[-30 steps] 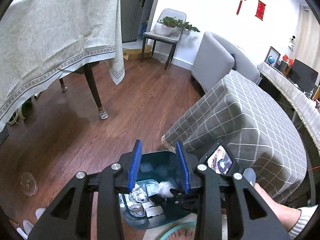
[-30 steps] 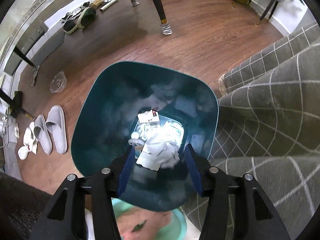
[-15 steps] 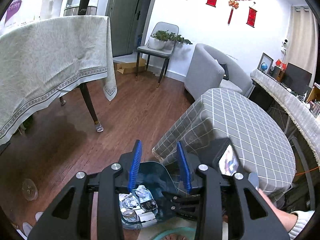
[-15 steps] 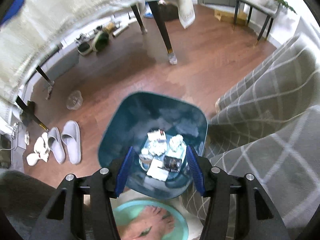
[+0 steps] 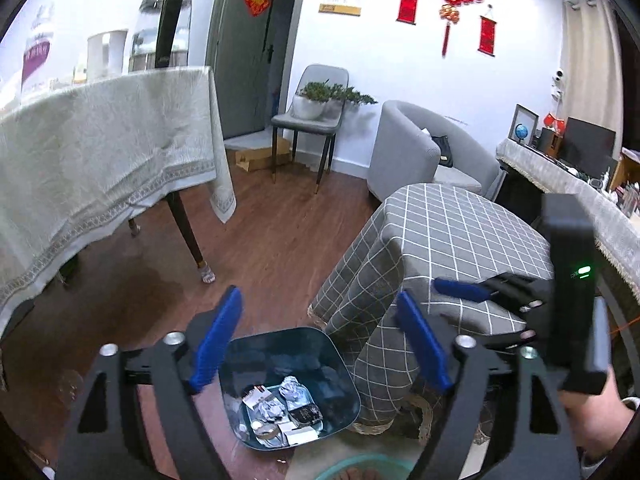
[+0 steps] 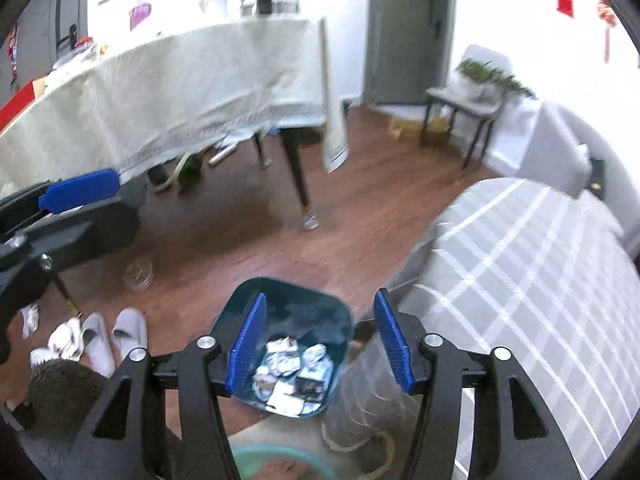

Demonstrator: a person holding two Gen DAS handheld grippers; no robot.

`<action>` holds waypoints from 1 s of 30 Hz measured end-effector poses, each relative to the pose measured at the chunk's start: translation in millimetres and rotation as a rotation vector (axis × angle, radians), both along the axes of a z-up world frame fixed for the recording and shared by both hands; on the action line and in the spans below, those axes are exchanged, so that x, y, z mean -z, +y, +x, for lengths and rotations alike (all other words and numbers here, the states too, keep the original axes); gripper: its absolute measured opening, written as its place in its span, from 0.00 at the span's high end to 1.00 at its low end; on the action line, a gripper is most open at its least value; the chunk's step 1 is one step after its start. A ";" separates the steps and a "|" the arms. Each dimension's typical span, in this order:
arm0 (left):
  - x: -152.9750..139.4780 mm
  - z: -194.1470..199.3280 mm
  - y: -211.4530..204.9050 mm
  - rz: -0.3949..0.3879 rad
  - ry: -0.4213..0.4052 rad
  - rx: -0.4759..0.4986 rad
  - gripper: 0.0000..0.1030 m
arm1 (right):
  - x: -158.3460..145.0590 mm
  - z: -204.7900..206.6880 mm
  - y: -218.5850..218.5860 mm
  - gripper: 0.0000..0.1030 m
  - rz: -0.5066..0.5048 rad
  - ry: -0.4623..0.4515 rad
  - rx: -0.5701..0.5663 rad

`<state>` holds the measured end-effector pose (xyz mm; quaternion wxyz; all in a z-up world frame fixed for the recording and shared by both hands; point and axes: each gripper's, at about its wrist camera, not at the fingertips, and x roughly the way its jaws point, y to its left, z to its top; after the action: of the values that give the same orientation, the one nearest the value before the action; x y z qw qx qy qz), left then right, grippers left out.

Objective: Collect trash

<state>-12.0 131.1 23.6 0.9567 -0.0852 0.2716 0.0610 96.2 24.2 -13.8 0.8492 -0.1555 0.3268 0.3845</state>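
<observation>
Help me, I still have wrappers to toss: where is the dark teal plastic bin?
In both wrist views the dark teal plastic bin stands low centre on the wooden floor, beside the grey checked tablecloth.

Grey checked tablecloth [image 5: 460, 236] beside armchair [image 5: 416, 148]; slippers [image 6: 112, 336] on wood floor [image 5: 280, 240].

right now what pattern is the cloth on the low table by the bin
Grey with a white grid check, clearest in the left wrist view.

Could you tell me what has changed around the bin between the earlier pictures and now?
Both grippers rose away from the teal bin. The right gripper let go of the white crumpled trash, now in the bin; its jaws are opening, empty. The left gripper jaws are opening wide, empty. The bin and grey slippers stayed put.
</observation>
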 end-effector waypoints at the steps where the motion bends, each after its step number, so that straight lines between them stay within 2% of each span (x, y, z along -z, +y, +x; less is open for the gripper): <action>1: -2.0 -2.3 -2.4 0.004 -0.008 0.002 0.16 | -6.1 -4.7 -11.4 0.39 0.013 -0.030 0.028; 5: -9.2 -11.9 -16.0 0.041 -0.038 0.004 0.10 | -21.5 -18.7 -50.4 0.31 0.070 -0.085 0.124; 11: -16.2 -23.1 -33.0 0.124 -0.047 0.013 0.07 | -43.2 -43.6 -113.8 0.23 0.126 -0.163 0.291; 18: -19.3 -47.4 -40.6 0.144 -0.053 0.019 0.06 | -53.9 -80.5 -185.1 0.10 0.159 -0.197 0.490; 20: -13.2 -60.5 -41.5 0.195 -0.050 -0.007 0.05 | -56.2 -92.2 -197.1 0.07 0.171 -0.213 0.521; 25: -4.9 -82.9 -29.0 0.187 -0.057 -0.077 0.05 | -55.1 -124.0 -214.4 0.03 0.194 -0.247 0.551; 30: 1.7 -94.1 -28.7 0.222 -0.049 -0.084 0.05 | -39.9 -145.6 -220.9 0.03 0.191 -0.247 0.555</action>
<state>-106.1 102.4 21.9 0.9632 0.0086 0.2358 0.1288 -49.4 -196.7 26.1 0.9657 -0.0258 0.2136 0.1454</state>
